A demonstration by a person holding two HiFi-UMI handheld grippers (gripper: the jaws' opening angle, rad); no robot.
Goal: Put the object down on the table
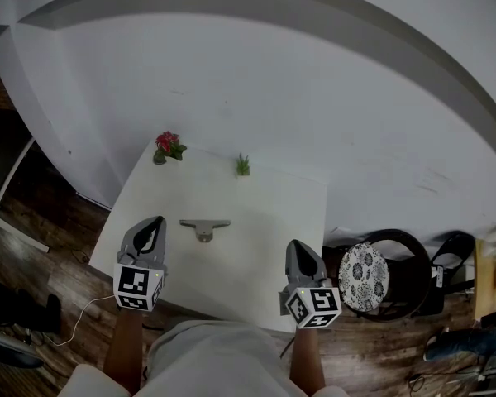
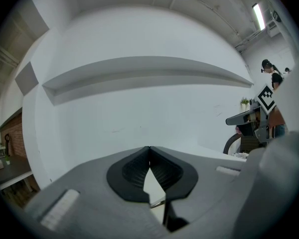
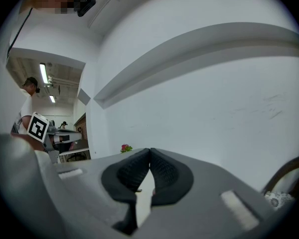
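White wall and dark wood floor frame a small white surface [image 1: 256, 271], where the object [image 1: 204, 227], a grey T-shaped piece, lies flat near the middle, apart from both of my tools. My left hand-held gripper [image 1: 156, 223] hangs over the near left edge with its jaws pressed together on nothing; its own view shows the black pads [image 2: 164, 171] meeting at the tips. My right hand-held gripper [image 1: 297, 246] sits at the near right edge, jaws likewise together and empty. Red flowers [image 1: 168, 145] and a small green plant [image 1: 243, 165] stand along the far edge, well clear of the object. A patterned cushion [image 1: 362, 276] rests on a chair beside the surface.

By my reading the set-down looks done, so doing it well now means leaving the piece alone. I would hold both tools back from it and draw away toward myself rather than across it, so nothing nudges it toward an edge.

No brand, label or readable writing shows anywhere. The only print is the black-and-white square markers on each cube [image 1: 139, 286], which carry patterns, not words.
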